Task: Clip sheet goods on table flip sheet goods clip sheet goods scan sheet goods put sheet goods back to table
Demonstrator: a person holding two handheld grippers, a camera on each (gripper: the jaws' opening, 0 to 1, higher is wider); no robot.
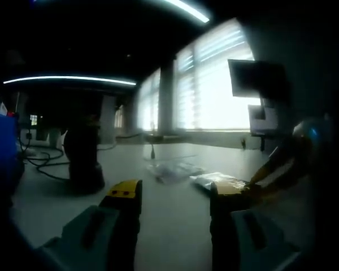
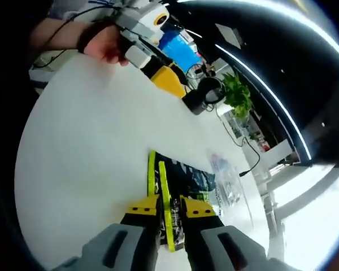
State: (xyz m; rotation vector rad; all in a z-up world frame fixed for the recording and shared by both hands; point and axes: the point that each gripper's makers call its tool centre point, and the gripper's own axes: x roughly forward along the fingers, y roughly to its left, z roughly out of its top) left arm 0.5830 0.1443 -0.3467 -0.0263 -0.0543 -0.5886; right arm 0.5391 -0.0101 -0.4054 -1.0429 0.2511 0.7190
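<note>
Two right gripper (image 2: pixel 168 208) jaws clamp a dark, yellow-edged sheet (image 2: pixel 183 175).

A black scanner stand (image 1: pixel 85 164), cables (image 1: pixel 42 161) and a potted plant (image 2: pixel 237 93) sit on the table (image 2: pixel 85 147).

A white table (image 1: pixel 175 209) runs back to a wall of bright windows (image 1: pixel 214 84) with slatted blinds, split by a pillar (image 1: pixel 166 99). A dark monitor (image 1: pixel 254 79) hangs beside them. Light strips (image 1: pixel 73 79) cross the dark ceiling. Near the table's far edge stand a potted plant (image 2: pixel 237 93) and trailing cables (image 1: pixel 42 161).
</note>
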